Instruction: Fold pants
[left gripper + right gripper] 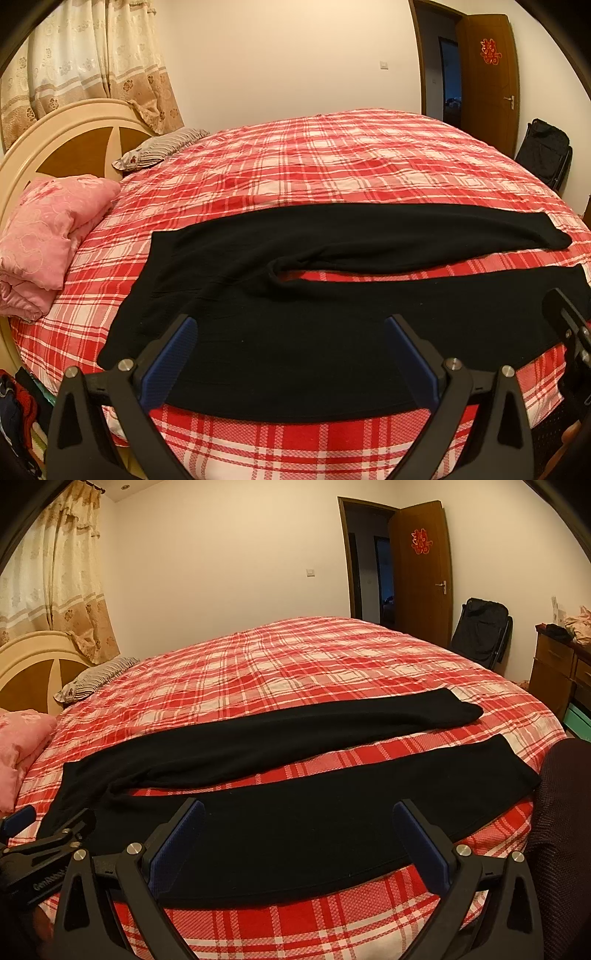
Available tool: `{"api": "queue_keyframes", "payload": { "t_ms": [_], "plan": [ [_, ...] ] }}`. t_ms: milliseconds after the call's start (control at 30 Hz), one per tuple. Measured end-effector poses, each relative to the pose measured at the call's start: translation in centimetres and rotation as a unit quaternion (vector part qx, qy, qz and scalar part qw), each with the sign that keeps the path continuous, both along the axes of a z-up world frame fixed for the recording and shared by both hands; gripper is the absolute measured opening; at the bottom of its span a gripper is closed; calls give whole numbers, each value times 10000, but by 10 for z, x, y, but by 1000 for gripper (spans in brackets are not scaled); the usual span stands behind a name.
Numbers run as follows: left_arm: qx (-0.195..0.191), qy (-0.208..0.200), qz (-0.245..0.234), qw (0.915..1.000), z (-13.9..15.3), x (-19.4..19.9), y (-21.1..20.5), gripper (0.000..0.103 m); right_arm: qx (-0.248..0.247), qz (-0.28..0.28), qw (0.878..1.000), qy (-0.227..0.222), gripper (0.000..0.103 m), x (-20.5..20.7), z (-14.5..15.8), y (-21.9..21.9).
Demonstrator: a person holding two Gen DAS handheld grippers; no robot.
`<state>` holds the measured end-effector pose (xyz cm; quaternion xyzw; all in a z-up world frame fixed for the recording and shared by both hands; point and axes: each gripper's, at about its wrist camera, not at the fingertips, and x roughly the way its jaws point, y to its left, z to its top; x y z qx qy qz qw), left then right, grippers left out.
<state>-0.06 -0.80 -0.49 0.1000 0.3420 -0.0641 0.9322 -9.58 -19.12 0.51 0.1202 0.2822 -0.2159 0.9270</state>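
While both tongs gape: one pants, two legs apart.

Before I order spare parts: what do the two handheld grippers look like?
Both match: the left gripper and right gripper have black angular plastic frames with triangular cutouts, silver round pivot bolts and blue textured finger pads. In the right wrist view, the left gripper's body carries pale lettering, too blurred to read. No cables show.

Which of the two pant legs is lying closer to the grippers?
The near leg, along the bed's front edge under both open grippers; the far leg lies beyond it, across a strip of plaid bedspread.
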Motion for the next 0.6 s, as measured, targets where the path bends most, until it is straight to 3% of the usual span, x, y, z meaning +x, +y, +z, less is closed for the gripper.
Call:
{"api": "queue_keyframes", "payload": {
  "t_ms": [200, 333, 467, 600],
  "plan": [
    [-33, 92, 32, 9999, -3, 15, 12, 103, 59, 180, 9995, 258, 102, 27, -6, -14],
    [85, 130, -4, 9999, -4, 34, 28, 103, -66, 642, 9969, 454, 102, 64, -2, -25],
    [124, 119, 293, 9994, 2, 66, 57, 103, -205, 1263, 9899, 604, 101, 121, 3, -32],
    [-66, 539, 664, 9963, -5, 117, 91, 103, -94, 1764, 9797, 951, 79, 183, -3, -37]
  ]
}}
